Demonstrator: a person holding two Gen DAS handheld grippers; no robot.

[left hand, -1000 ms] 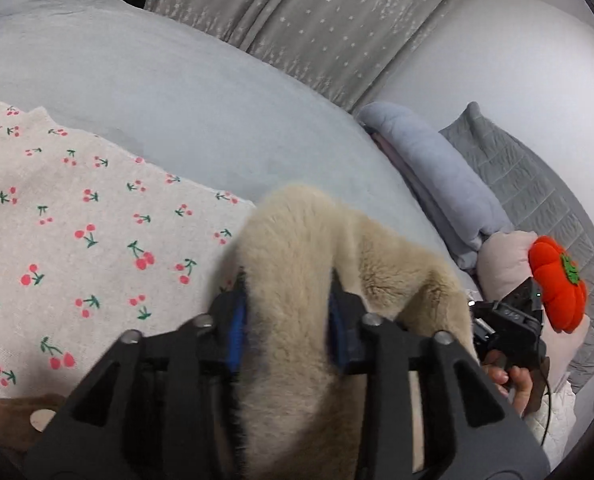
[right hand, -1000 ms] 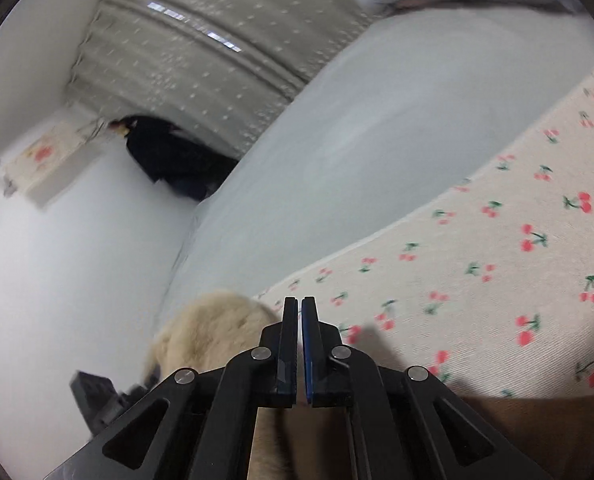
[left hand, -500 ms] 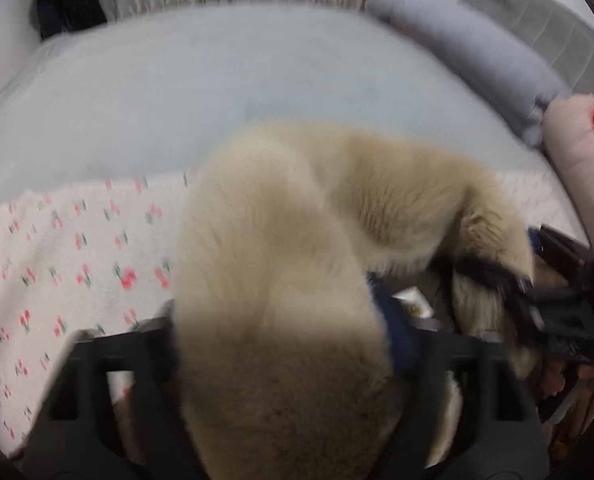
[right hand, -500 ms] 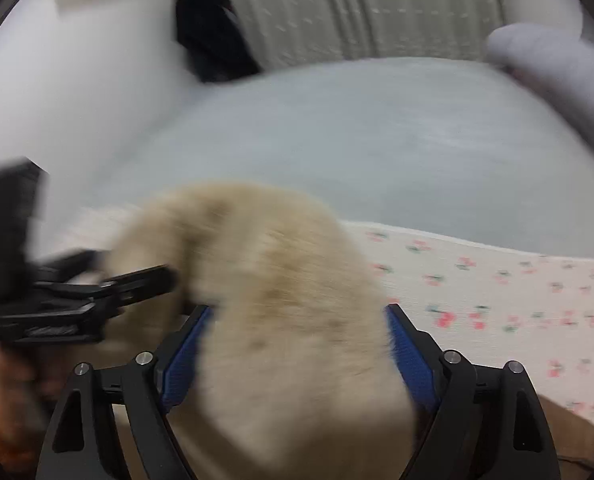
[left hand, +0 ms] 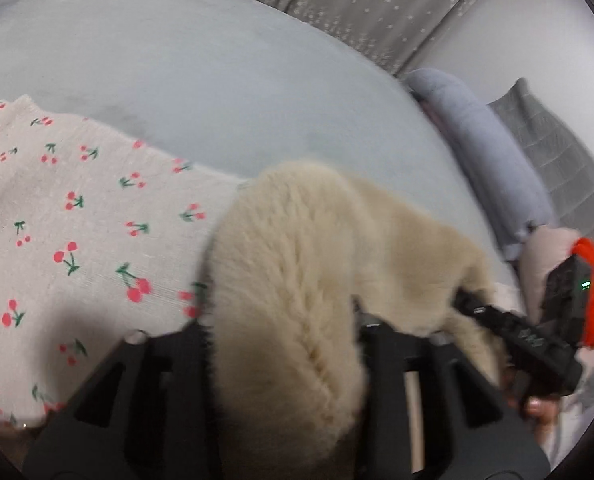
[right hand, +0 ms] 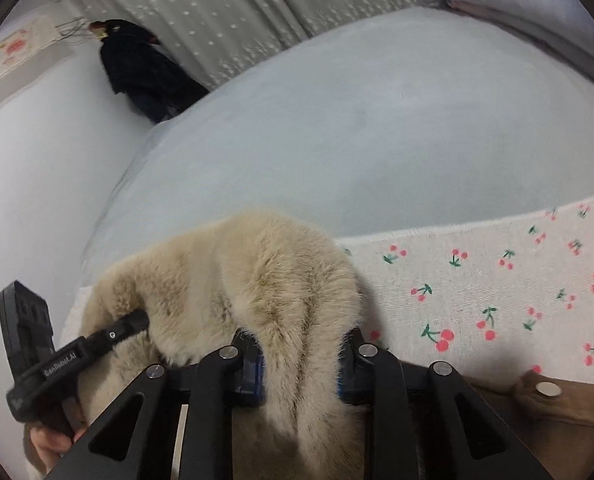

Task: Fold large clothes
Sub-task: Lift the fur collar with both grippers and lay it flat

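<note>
Cream fur trim (right hand: 257,280) of the brown garment (right hand: 553,404), bunched over the cherry-print cloth (left hand: 77,220) on the bed (right hand: 377,120), sits between both tongs, left tongs (left hand: 281,336) having just widened, right tongs (right hand: 301,360) just narrowed; thick slippery pile may escape, spoiling the fold.

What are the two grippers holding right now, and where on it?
Both hold the cream fur collar of one garment: the left gripper grips one stretch, the right gripper another, jaws pinching the fur.
</note>
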